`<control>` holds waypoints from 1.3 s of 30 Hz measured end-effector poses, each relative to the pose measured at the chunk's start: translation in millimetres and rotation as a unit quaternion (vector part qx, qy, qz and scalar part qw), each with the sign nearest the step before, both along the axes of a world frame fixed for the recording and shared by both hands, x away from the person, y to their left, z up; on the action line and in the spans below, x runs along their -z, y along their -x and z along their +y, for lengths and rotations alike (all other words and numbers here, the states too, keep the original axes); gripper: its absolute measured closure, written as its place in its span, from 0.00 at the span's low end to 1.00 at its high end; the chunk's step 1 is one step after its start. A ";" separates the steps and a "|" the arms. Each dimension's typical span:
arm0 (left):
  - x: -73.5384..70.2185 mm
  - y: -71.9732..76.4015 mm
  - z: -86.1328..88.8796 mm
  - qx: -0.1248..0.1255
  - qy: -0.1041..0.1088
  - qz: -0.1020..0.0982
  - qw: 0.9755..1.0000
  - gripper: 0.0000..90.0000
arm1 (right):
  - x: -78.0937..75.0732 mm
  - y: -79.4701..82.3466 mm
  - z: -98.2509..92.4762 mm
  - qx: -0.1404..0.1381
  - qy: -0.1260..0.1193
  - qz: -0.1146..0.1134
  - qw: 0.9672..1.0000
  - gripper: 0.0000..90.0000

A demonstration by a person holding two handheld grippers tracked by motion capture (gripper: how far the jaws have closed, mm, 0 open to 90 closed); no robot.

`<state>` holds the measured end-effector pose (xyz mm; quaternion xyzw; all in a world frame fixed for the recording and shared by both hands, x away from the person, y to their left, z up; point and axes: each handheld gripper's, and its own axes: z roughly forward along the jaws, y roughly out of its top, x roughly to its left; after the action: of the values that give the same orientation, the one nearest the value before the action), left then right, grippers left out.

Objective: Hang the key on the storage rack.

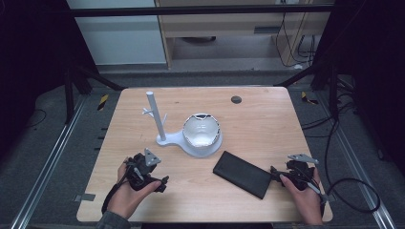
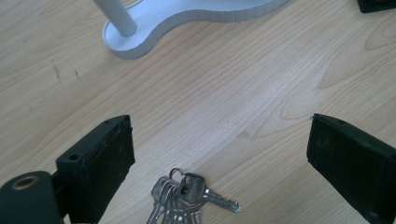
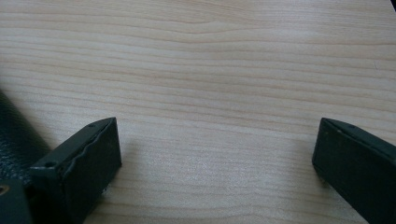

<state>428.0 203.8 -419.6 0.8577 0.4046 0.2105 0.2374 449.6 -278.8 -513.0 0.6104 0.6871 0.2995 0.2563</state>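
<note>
The left claw (image 2: 219, 154) stood spread wide over a bunch of keys (image 2: 187, 198) lying on the counter (image 2: 224, 88), near the white stand (image 2: 154, 28). The right claw (image 3: 215, 158) gaped empty beside a black wallet (image 1: 242, 174).

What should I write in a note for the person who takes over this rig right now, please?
Left gripper: open, low over the table, jaws on either side of the bunch of keys; not yet gripped.
Right gripper: open, holds nothing, over bare wood just beside the black wallet.
The white key stand with its upright post and pegs is in the middle of the table, with a shiny bowl on its base.
Done: nothing placed yet; no keys visible on the pegs.
Left, probably: close on the keys, lift them and hang them on a peg; perhaps the wallet next.
</note>
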 end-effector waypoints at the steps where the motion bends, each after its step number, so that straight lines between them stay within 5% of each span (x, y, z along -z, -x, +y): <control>1: -0.4 -0.8 3.9 -0.005 0.000 0.001 1.000 0.09 | 0.0 0.2 0.1 0.001 0.001 0.000 1.000 0.02; 5: -1.4 -2.9 15.7 -0.028 0.002 0.006 1.000 0.10 | 0.0 0.5 0.3 0.002 0.000 0.001 1.000 0.02; 10: 3.7 -7.3 29.4 -0.037 0.001 0.040 0.999 0.19 | 0.1 2.9 0.3 -0.001 0.001 0.000 1.000 0.02; 17: 14.7 -17.3 33.8 -0.034 0.014 0.084 0.996 0.33 | 0.1 2.9 0.2 -0.002 0.002 0.000 1.000 0.02; 23: 21.9 -15.7 32.2 -0.023 -0.014 0.097 0.995 0.45 | 0.0 1.6 1.5 0.001 0.001 0.002 1.000 0.01; 32: 31.6 -13.0 35.2 -0.005 -0.018 0.137 0.990 0.57 | 0.1 4.5 0.9 -0.010 0.001 0.000 1.000 0.02; 39: 34.2 -15.9 39.8 -0.004 -0.015 0.140 0.990 0.61 | 0.0 4.2 0.9 -0.011 0.001 0.000 1.000 0.02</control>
<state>443.9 243.6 -453.8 0.8807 0.4340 0.0953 0.1643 445.3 -277.9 -513.0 0.6027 0.6941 0.3010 0.2536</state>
